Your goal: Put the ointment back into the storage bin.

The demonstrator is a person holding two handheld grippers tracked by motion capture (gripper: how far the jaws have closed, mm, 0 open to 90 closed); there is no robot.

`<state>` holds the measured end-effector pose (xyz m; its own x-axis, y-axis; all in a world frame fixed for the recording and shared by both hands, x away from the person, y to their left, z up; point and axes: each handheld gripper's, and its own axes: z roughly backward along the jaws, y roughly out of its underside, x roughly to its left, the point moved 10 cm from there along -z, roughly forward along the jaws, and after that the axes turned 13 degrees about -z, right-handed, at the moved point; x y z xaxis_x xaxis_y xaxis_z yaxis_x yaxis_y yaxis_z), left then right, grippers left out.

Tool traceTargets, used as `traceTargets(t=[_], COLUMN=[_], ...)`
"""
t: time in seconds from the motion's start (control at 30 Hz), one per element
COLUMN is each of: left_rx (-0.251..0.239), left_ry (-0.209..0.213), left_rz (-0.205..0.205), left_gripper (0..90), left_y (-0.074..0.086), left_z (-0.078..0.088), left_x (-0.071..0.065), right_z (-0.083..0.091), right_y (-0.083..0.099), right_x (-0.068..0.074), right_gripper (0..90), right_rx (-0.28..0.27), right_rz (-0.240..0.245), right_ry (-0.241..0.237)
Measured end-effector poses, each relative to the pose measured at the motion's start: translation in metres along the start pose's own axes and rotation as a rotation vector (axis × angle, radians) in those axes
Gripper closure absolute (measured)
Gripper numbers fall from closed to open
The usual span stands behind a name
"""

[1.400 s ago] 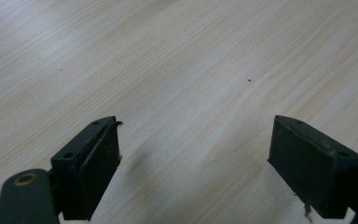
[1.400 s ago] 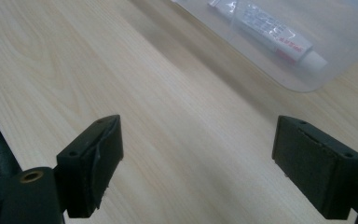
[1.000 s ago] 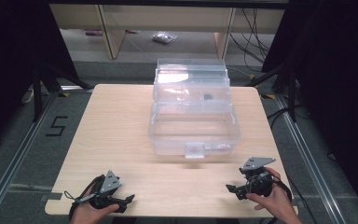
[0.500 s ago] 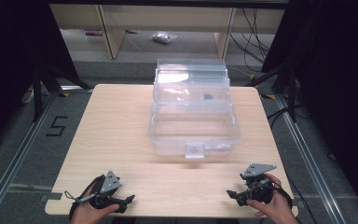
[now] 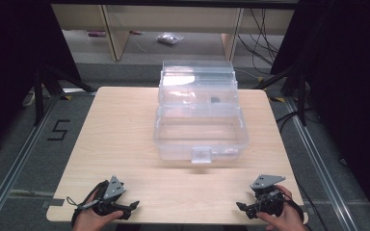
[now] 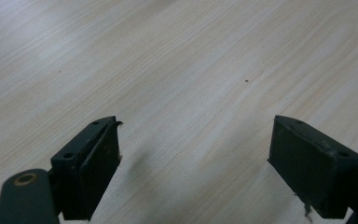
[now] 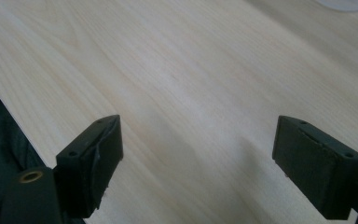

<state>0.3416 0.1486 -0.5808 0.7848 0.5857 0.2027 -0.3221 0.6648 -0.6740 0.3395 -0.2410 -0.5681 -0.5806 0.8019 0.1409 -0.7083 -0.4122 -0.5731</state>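
**Both grippers spread and resting low, clear box waiting mid-table**

In the high view the pale wooden table [image 5: 125,139] takes up the middle of the frame, and the clear plastic storage box with its lid tipped open [image 5: 200,120] sits at the centre, a little toward the upper half. Its transparent lid stands up at the back, a small dark item shows through the plastic in the upper part, and a square clear latch [image 5: 201,155] hangs from the near wall, facing the lower edge of the frame.

The left gripper [image 5: 125,206] lies in the lower left, held in a hand [image 5: 92,219] that comes up from the bottom edge, with its grey three-cornered plate on top. The right gripper [image 5: 245,207] sits in the lower right, likewise held in a hand [image 5: 282,219]. Both are near the table's front edge and well apart from the box.

In the left gripper view, the left gripper [image 6: 193,154] has its black jaws set wide apart with bare wood grain between them, holding nothing. In the right gripper view, the right gripper [image 7: 198,156] is spread just as wide over bare wood, the table edge running down the left side of that frame
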Motion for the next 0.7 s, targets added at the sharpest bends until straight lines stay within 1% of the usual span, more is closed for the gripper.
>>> traceTargets(t=[0.03, 0.07, 0.1, 0.17, 0.23, 0.27, 0.3, 0.4, 0.43, 0.5, 0.53, 0.6, 0.63, 0.67, 0.7], left_rx=[-0.001, 0.000, 0.001, 0.003, 0.001, 0.001, 0.001, 0.001, 0.000, 0.000, 0.008, -0.001, 0.004, 0.005, 0.003], left_ry=[0.001, 0.000, 0.000, -0.001, -0.002, -0.003, -0.002, -0.002, -0.002, -0.003, 0.001, 0.007, 0.004, 0.003, 0.009], left_rz=[0.000, 0.000, 0.000, -0.003, -0.001, -0.002, -0.003, -0.003, -0.001, 0.002, -0.009, -0.007, -0.015, -0.009, 0.003], left_gripper=[15.8, 15.8, 15.8, 15.8, 15.8, 15.8, 15.8, 15.8, 15.8, 15.8, 15.8, 15.8, 15.8, 15.8, 15.8], left_y=[-0.0001, 0.0000, 0.0000, 0.0003, 0.0001, 0.0000, -0.0002, -0.0003, -0.0003, -0.0003, 0.0004, -0.0009, -0.0001, 0.0001, 0.0001], left_z=[0.0001, 0.0001, 0.0002, -0.0002, -0.0005, -0.0004, -0.0001, -0.0001, -0.0003, -0.0009, -0.0001, 0.0007, 0.0008, 0.0010, 0.0009], left_x=[-0.0001, 0.0000, 0.0000, 0.0005, 0.0003, 0.0002, 0.0002, 0.0003, 0.0001, 0.0000, 0.0003, -0.0005, 0.0010, 0.0009, -0.0003], right_z=[0.0005, -0.0007, 0.0006, -0.0003, 0.0003, -0.0008, -0.0008, -0.0008, -0.0007, -0.0011, -0.0003, -0.0018, -0.0007, -0.0006, -0.0009], right_y=[0.0016, 0.0019, 0.0039, 0.0055, 0.0080, 0.0078, 0.0085, 0.0082, 0.0082, 0.0082, 0.0091, 0.0090, 0.0091, 0.0092, 0.0094], right_x=[-0.0009, 0.0001, -0.0006, 0.0001, 0.0006, -0.0006, -0.0002, -0.0001, -0.0015, -0.0010, -0.0019, -0.0030, -0.0040, -0.0052, -0.0035], right_gripper=[17.0, 17.0, 17.0, 17.0, 17.0, 17.0, 17.0, 17.0, 17.0, 17.0, 17.1, 17.0, 17.1, 17.1, 17.1], right_rx=[0.010, -0.006, 0.007, -0.001, 0.013, 0.005, 0.009, 0.009, 0.009, 0.009, 0.019, 0.012, 0.022, 0.025, 0.028], right_rz=[0.005, 0.000, 0.010, 0.005, 0.002, 0.008, 0.012, 0.005, 0.013, 0.003, 0.000, 0.005, 0.003, 0.013, 0.001], right_ry=[0.007, 0.004, 0.007, 0.009, 0.013, 0.021, 0.017, 0.019, 0.025, 0.026, 0.034, 0.030, 0.034, 0.037, 0.019])
